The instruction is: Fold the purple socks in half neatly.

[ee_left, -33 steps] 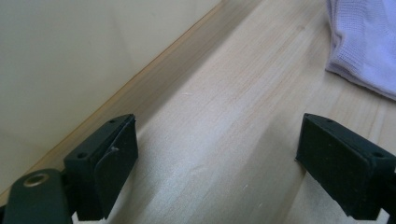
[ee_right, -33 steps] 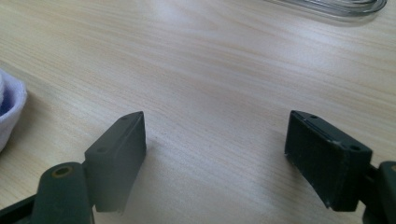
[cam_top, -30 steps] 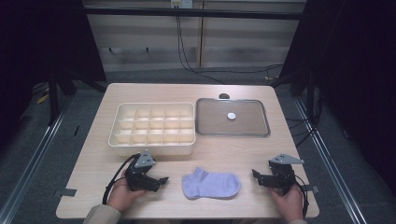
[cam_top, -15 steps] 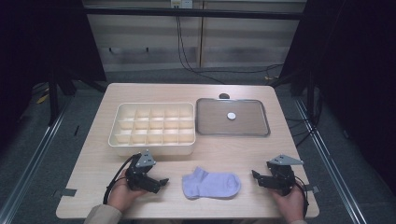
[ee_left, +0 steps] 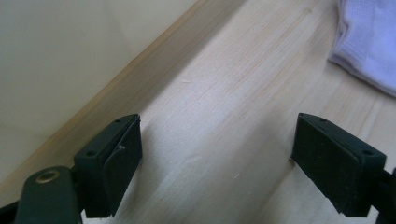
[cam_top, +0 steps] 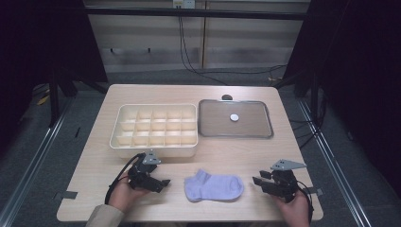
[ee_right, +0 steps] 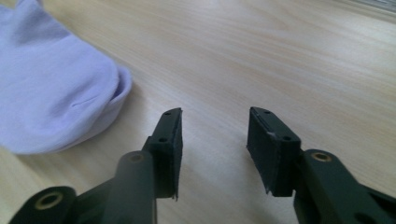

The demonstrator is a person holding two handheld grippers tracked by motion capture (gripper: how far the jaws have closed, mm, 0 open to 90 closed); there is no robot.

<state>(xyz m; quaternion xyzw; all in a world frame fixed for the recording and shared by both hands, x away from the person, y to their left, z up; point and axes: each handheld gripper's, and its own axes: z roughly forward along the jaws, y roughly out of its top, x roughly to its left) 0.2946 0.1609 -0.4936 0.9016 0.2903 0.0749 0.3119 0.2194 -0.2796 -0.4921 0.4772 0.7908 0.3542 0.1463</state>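
While a pale lilac sock point(cam_top: 213, 187) lies flat near the front edge of the desk point(cam_top: 236, 151), the two claws sit on either side of it, both apart from it. Spread wide over bare wood is the left claw point(cam_top: 164, 182). With nothing between them, the right claw's point(cam_top: 257, 182) jaws have just been closing and stand partly apart.

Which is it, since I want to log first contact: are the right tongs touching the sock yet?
Apart. In the right gripper view, bare table shows between the right tongs and the lilac sock; their jaws have just been closing on nothing.
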